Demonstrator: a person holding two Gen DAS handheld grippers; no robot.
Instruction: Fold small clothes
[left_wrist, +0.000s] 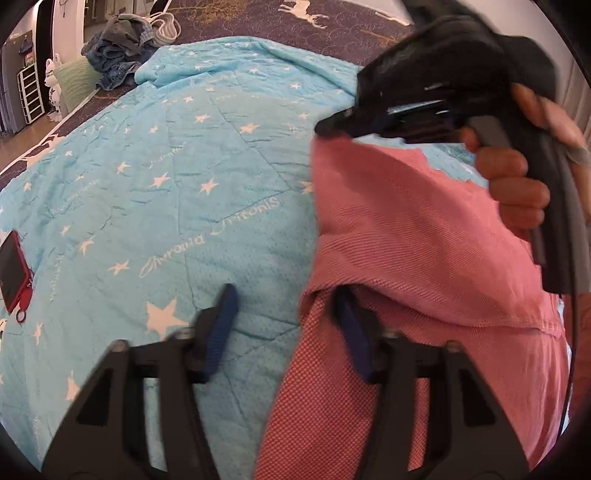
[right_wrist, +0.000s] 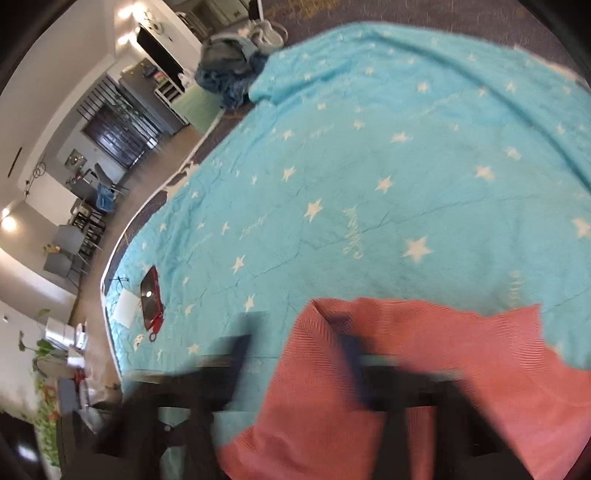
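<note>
A small pink-red garment hangs above the light-blue star blanket on the bed. My left gripper stands open; the cloth drapes over its right finger and the left finger is bare. My right gripper shows in the left wrist view, held in a hand, its tips touching the garment's top corner. In the blurred right wrist view the right gripper stands open, with the garment draped over its right finger.
A red-cased phone lies at the blanket's left edge, with a white card beside it. A heap of blue-grey clothes sits at the far end of the bed. The floor and furniture lie beyond the left edge.
</note>
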